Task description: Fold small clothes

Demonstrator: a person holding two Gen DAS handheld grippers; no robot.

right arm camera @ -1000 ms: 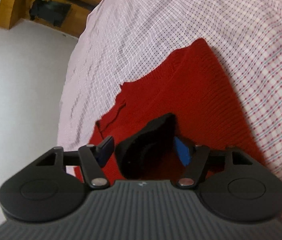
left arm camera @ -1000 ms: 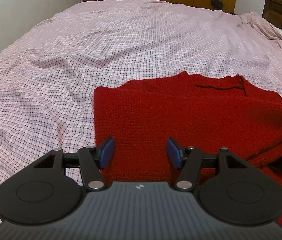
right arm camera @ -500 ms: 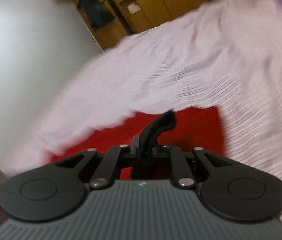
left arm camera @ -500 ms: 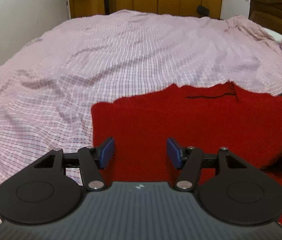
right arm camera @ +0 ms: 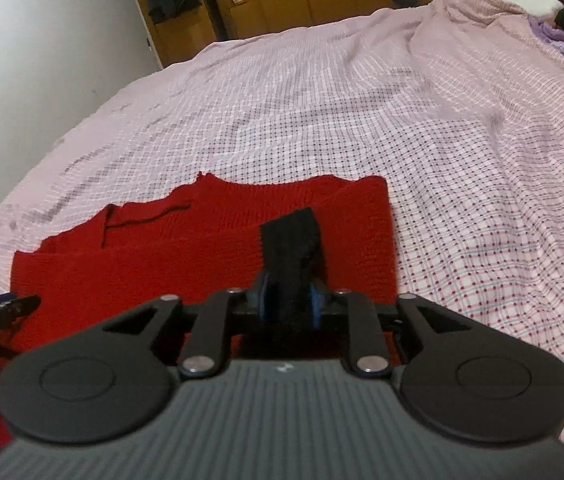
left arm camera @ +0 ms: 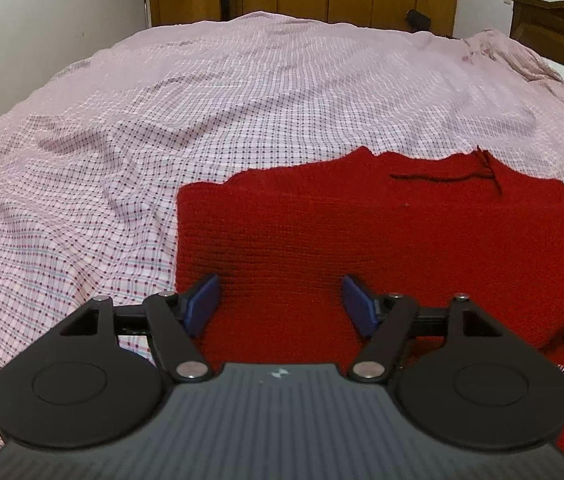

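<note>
Right wrist view hides my right gripper (right arm camera: 286,300) pads, clamped on a black strap (right arm camera: 290,236); left gripper (left arm camera: 282,306) gapes over the red sweater (left arm camera: 361,240).

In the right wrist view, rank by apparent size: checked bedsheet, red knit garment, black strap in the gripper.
1. Checked bedsheet, fills most of the view.
2. Red knit garment.
3. Black strap, clamped in the right gripper; it sits nearest the camera, yet looks smallest.
</note>
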